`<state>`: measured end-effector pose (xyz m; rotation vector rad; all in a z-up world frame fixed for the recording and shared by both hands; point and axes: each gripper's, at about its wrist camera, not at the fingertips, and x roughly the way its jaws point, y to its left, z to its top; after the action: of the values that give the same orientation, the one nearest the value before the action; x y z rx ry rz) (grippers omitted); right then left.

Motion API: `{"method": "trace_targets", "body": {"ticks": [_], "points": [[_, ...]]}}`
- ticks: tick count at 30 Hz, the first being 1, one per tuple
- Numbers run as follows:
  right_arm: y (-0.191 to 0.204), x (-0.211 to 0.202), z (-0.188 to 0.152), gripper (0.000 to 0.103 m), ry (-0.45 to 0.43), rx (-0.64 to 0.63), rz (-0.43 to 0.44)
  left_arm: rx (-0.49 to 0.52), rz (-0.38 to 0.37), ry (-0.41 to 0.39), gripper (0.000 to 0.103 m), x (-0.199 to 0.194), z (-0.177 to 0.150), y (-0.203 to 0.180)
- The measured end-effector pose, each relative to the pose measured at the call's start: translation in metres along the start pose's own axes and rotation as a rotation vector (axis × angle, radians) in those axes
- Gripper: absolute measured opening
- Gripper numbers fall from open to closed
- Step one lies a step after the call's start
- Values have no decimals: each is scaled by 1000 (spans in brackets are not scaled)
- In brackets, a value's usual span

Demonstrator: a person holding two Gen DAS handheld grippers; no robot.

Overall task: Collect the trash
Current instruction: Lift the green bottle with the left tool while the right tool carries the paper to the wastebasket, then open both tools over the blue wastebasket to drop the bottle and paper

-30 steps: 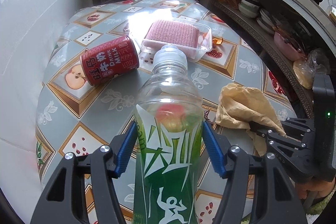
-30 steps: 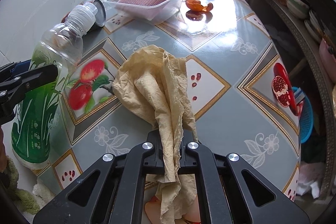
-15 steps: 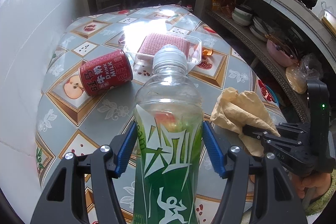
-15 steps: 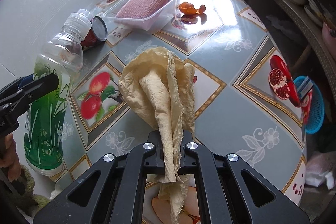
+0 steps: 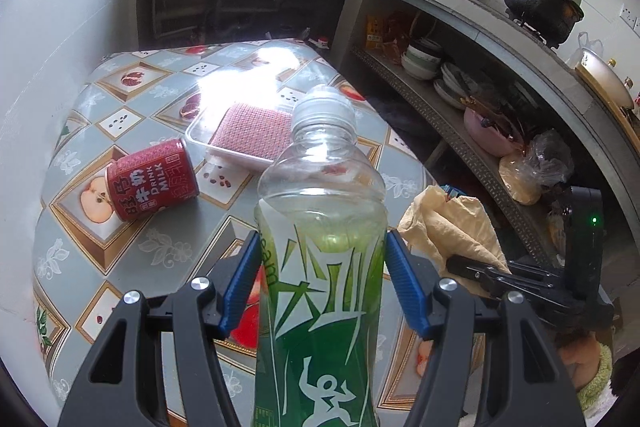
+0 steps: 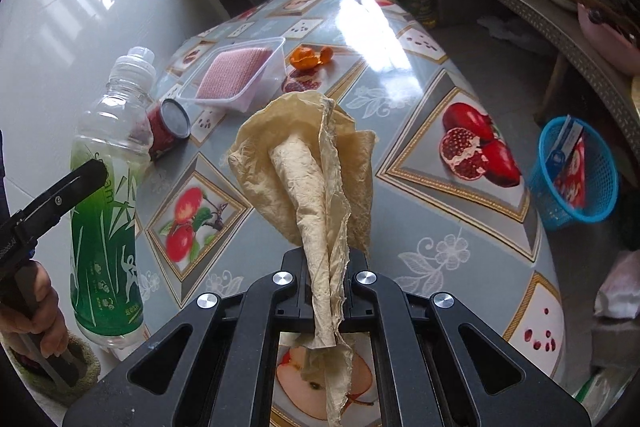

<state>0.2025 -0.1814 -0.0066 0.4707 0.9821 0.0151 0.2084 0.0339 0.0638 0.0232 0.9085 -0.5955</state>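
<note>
My left gripper (image 5: 322,287) is shut on an empty clear plastic bottle (image 5: 320,267) with a green label, held upright above the table; the bottle (image 6: 110,187) also shows at the left of the right wrist view. My right gripper (image 6: 325,287) is shut on a crumpled tan paper (image 6: 312,179), lifted off the table; the same paper (image 5: 452,227) appears to the right of the bottle. On the table lie a red milk can (image 5: 154,185) on its side, a clear plastic tray (image 5: 244,135) with a pink pad, and orange peel (image 6: 310,57).
The table (image 6: 440,207) has a grey fruit-patterned cloth and stands against a white tiled wall on the left. A blue plastic basket (image 6: 576,175) holding some trash sits on the floor past the table's right edge. Shelves with bowls and pots (image 5: 440,75) run along the right.
Both grippers have risen from the table with their loads. The right gripper has rolled and swung toward the right, bringing the blue basket more into view.
</note>
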Motion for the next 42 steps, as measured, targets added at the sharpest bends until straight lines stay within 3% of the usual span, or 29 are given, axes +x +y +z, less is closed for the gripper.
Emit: {"method": "trace_targets", "body": {"ticks": [10,15,19,24,27,32,37,40,42], "points": [[-60,-41,-3,2,-114,164,46,28,-123,17,61,20,29,-44],[-116,-75,-13,2,-215,305,18,88,-216,13,61,35,60,-89],[-180,-103,-28,2,-301,470,-40,113,-318,74,61,66,91,-133],[-274,-102,-43,2,-313,695,-76,128,-419,222,61,138,117,-209],[-324,-84,-45,2,-287,791,-98,137,-434,306,61,190,121,-254],[-395,-49,-53,2,-276,980,-66,92,-442,494,61,291,115,-316],[-426,-42,-65,2,-315,1084,-50,51,-402,603,61,380,103,-366],[-437,-39,-75,2,-307,1119,-56,-39,-414,649,61,423,98,-384],[-440,-35,-81,2,-294,1135,-57,-139,-449,669,67,450,96,-391]]}}
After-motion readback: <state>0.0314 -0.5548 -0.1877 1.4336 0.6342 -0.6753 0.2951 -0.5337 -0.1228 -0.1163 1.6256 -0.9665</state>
